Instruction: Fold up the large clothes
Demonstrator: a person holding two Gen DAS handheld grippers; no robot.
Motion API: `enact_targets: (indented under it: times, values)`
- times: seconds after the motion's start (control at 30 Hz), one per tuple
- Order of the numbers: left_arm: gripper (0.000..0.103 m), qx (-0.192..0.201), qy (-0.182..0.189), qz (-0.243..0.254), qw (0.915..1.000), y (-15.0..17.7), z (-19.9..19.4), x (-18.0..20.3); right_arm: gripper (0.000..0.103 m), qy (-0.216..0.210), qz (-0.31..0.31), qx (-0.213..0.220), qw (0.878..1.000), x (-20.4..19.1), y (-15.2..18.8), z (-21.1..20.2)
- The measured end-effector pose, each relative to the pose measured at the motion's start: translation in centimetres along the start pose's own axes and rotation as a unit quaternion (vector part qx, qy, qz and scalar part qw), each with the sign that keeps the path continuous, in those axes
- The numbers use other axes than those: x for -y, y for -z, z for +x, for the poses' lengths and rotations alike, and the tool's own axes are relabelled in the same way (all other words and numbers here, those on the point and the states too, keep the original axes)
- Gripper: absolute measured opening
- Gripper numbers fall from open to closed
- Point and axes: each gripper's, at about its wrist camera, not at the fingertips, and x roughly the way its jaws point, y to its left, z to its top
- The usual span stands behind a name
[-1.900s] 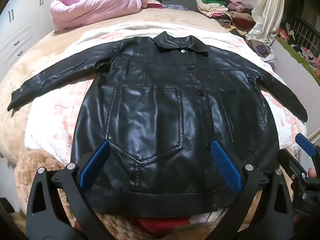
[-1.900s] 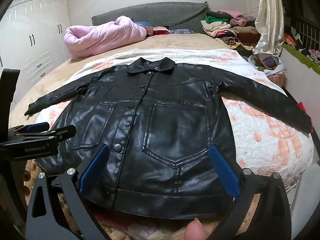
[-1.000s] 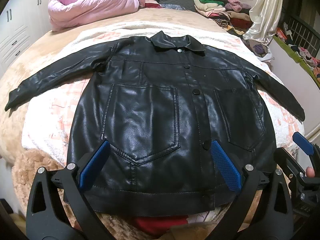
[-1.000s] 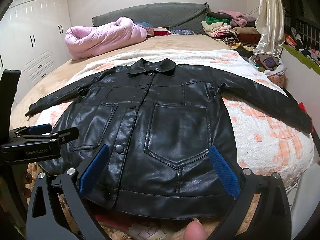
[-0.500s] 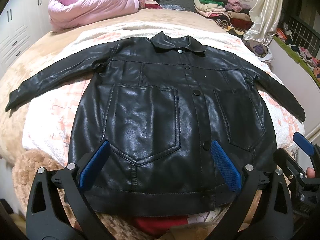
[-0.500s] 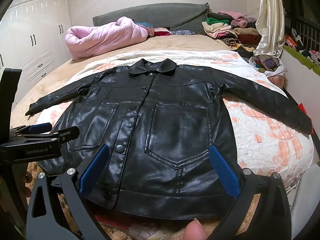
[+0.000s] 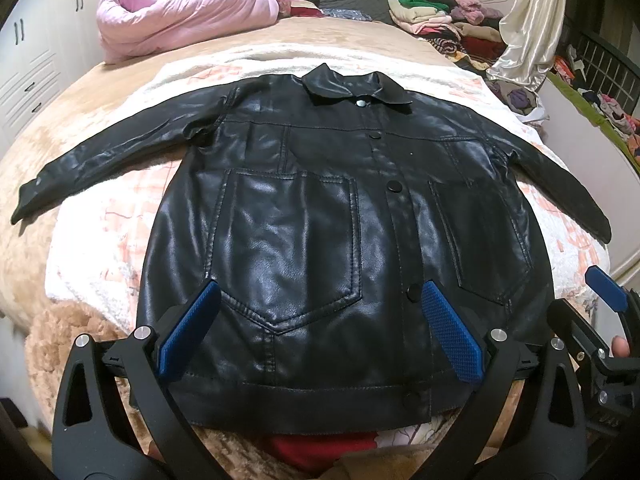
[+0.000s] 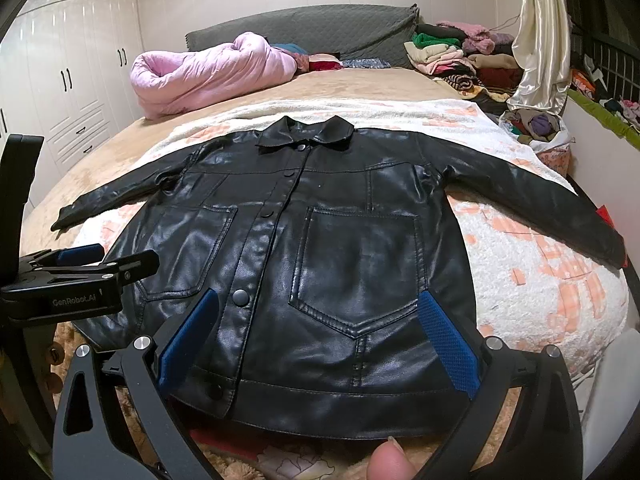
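Clearly the jacket (image 7: 320,240) lies face up and buttoned on the blanket (image 7: 100,248), collar away from the camera, both sleeves spread wide, hem toward the grippers. Nothing is folded yet, as I judge it. Over the hem, the left gripper (image 7: 316,330) hovers with its jaws spread wide and empty; the right gripper (image 8: 316,340), beside it on the jacket's other half, is equally wide and empty. From here the risk is the material: the jacket looks like glossy, stiff faux leather, slick under the light, so a pinch on the thick hem band could slip off the blue textured pads (image 7: 450,332), and a folded sleeve may spring back open rather than lie flat. The heavy patch pockets and snap placket add bulk that could skew a crease. Under the jacket the blanket is fluffy white with orange patches, and it may drag along if a panel is pulled. Beyond the collar sit a puffy pink quilt (image 8: 208,72) and, to its right, a pile of folded clothes (image 8: 460,52).
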Motion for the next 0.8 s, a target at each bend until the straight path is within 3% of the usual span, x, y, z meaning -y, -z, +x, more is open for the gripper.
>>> enact_targets:
  times: [0.8]
  values:
    - [0.094,-0.011,0.019,0.000,0.9998,-1.8,1.4,0.7,0.099,0.000,0.015,-0.009,1.000,1.1,-1.4,1.6]
